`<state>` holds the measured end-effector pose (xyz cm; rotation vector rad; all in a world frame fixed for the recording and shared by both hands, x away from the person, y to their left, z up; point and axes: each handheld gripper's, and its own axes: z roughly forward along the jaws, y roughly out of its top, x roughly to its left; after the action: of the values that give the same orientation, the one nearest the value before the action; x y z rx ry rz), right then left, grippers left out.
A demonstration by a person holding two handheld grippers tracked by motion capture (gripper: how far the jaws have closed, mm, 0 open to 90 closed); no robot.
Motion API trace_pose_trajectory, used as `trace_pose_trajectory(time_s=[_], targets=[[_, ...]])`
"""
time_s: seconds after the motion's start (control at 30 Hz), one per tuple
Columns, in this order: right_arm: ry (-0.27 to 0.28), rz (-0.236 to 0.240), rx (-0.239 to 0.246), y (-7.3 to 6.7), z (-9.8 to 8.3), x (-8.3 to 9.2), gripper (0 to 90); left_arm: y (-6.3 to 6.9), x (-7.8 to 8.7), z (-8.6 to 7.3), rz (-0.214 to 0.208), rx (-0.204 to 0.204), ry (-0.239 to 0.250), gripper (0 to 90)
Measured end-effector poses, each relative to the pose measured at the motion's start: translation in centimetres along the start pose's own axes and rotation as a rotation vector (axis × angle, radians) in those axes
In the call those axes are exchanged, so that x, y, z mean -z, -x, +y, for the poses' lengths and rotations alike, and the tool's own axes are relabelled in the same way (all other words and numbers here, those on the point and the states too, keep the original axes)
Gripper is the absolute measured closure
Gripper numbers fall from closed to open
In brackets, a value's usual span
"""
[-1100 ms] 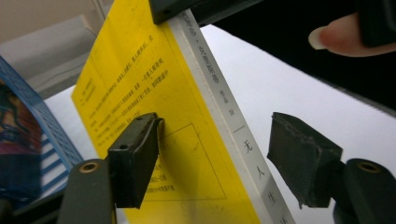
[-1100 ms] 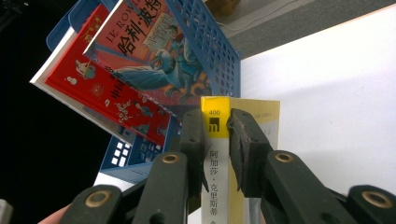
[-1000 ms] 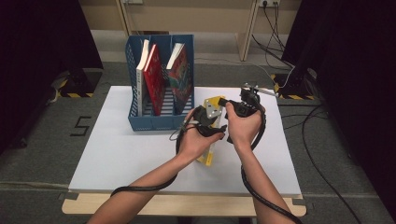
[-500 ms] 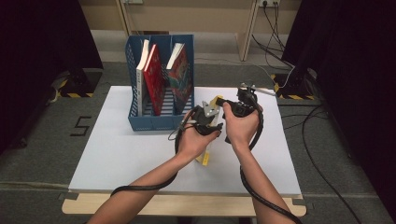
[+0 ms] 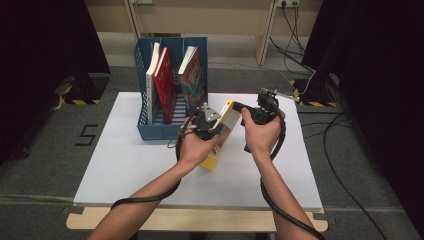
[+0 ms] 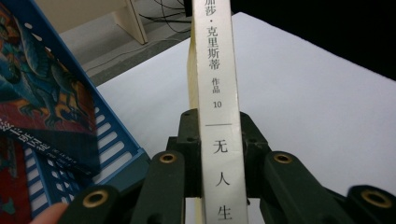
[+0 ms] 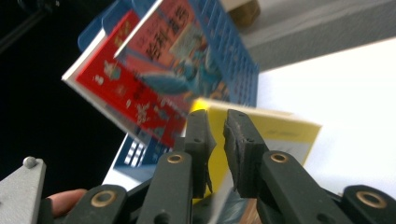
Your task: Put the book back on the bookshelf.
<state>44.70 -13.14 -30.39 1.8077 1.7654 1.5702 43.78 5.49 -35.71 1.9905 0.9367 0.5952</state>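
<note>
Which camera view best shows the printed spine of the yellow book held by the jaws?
The left gripper view: the yellow book stands spine-on between the left gripper jaws, its characters sharp. The high view shows the book tilted between both hands, its spine print too small to read. The right gripper view shows its yellow cover behind the right gripper.

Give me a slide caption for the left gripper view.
Left gripper clamps a white-spined book upright above the white table, beside the blue file rack.
</note>
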Motion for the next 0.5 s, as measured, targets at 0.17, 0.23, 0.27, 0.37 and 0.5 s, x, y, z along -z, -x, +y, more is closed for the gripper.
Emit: trace_pose_trajectory(time_s=[0.17,0.23,0.27,0.37,0.5], targets=[[0.031,-0.034,-0.008,1.3,0.6,0.0,88.3,-0.2,0.4,-0.3,-0.02,0.016,0.019,75.5],[0.025,-0.052,-0.005,1.8,0.8,-0.5,90.0,-0.1,0.4,-0.4,-0.023,0.017,0.022,75.5],[0.022,-0.052,0.005,2.0,0.8,-0.7,90.0,-0.1,0.5,-0.4,-0.023,0.019,0.025,75.5],[0.019,-0.048,0.008,2.1,0.8,-1.3,90.0,-0.2,0.5,-0.5,-0.023,0.02,0.029,75.4],[0.018,-0.031,0.01,2.0,0.8,-1.9,90.0,-0.3,0.7,-0.5,-0.028,0.02,0.028,75.4]])
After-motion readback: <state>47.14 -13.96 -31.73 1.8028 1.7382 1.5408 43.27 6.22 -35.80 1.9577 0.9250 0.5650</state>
